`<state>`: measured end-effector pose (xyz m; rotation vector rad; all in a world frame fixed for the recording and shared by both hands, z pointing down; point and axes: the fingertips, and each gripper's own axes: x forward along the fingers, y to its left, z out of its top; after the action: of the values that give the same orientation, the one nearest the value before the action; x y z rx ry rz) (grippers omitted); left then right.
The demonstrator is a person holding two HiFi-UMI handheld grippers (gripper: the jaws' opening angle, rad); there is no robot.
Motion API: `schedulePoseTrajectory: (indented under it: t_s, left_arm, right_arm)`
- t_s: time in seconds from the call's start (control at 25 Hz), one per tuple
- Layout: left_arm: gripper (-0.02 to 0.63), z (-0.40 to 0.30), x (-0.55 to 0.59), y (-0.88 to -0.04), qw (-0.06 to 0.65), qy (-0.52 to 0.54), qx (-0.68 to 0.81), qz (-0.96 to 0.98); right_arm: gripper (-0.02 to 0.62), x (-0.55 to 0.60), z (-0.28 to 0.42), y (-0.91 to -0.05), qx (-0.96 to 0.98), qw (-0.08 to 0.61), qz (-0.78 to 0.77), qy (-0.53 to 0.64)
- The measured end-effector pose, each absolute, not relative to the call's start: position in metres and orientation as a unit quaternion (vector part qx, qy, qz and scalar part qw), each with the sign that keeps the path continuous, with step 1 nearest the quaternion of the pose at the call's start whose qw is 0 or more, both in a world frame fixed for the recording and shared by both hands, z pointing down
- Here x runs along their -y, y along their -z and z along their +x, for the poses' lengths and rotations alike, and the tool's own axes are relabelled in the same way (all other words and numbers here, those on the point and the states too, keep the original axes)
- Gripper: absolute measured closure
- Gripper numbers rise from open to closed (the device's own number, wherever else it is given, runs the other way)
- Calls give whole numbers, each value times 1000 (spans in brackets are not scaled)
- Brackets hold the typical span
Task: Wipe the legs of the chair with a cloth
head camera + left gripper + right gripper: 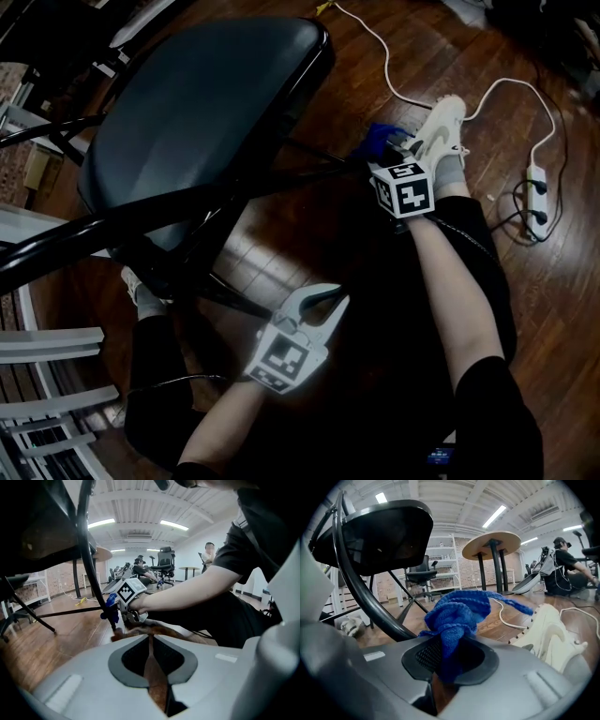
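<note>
The chair has a dark padded seat and black tube legs. My right gripper is shut on a bunched blue knitted cloth low down beside a chair leg. In the right gripper view the cloth fills the jaws, with the curved black leg just to its left; I cannot tell whether they touch. In the left gripper view the cloth sits against the leg. My left gripper hovers over the floor nearer to me, shut with nothing in it.
A white shoe stands right beside the cloth. A white cable runs to a power strip on the wooden floor at right. White slatted furniture is at left. A round table and seated people are farther off.
</note>
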<state>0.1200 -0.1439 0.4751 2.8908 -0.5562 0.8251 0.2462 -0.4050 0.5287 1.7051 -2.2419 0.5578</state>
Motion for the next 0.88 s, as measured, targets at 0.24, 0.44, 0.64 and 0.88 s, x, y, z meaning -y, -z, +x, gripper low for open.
schedulePoseTrajectory:
  t_s: [0.24,0.44,0.64,0.88]
  left_arm:
    - [575,113,146,-479,45,-275,192,941]
    - [575,113,144,-468,34,-261,198,944]
    - [574,113,139,-451,18,-241,197,950]
    - [574,109,124,-412,-22,-198,197,960]
  right_arm:
    - [503,406,249,-535,752,165,610,-188]
    - [502,388,244,-500,766,135,609,-159]
    - [502,367,247,-445,774,119,609,-124]
    - [502,311,253,-363,791,104,600,-55]
